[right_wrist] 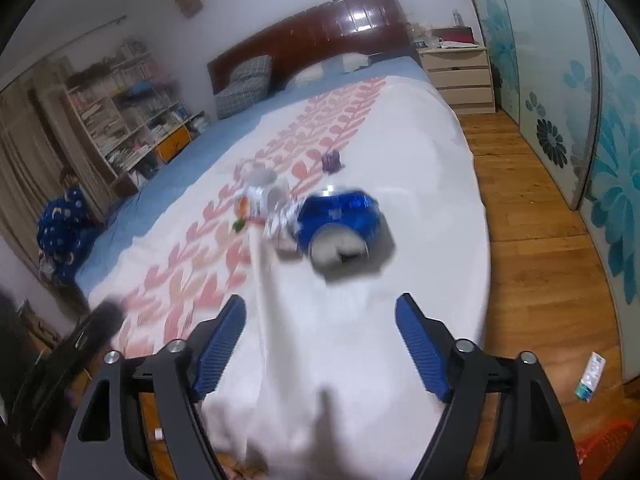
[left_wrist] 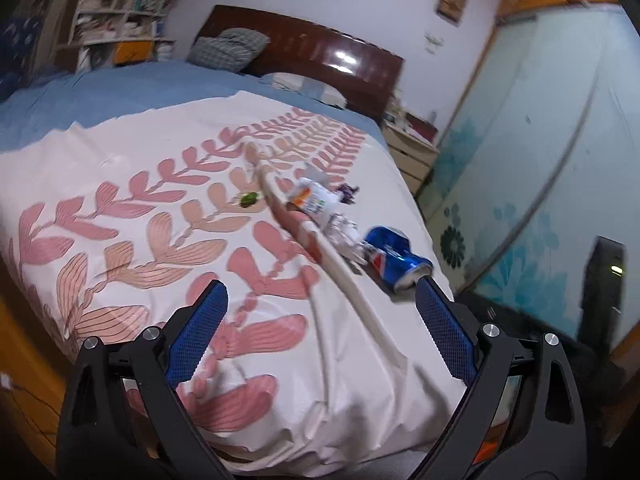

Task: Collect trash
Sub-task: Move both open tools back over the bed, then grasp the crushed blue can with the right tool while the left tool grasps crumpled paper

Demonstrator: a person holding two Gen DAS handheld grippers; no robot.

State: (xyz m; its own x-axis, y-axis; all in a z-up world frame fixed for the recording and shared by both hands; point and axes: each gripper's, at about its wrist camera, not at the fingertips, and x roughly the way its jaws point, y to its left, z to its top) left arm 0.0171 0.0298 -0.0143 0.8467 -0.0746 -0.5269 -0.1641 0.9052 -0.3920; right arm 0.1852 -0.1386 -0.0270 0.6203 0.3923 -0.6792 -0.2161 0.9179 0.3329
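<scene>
A crushed blue soda can lies on its side on the white and pink bedspread. Beside it sit a crumpled clear wrapper, a white bottle with an orange label, a small green scrap and a purple wrapper. My left gripper stands open over the bed's foot, its right fingertip just short of the can. My right gripper is open too, short of the can, with only bedspread between its fingers.
A ridge of folded cover runs toward the trash. A wooden headboard, pillows and a nightstand stand at the far end. Bookshelves line the left. Wooden floor and sliding doors lie right, with a small carton on the floor.
</scene>
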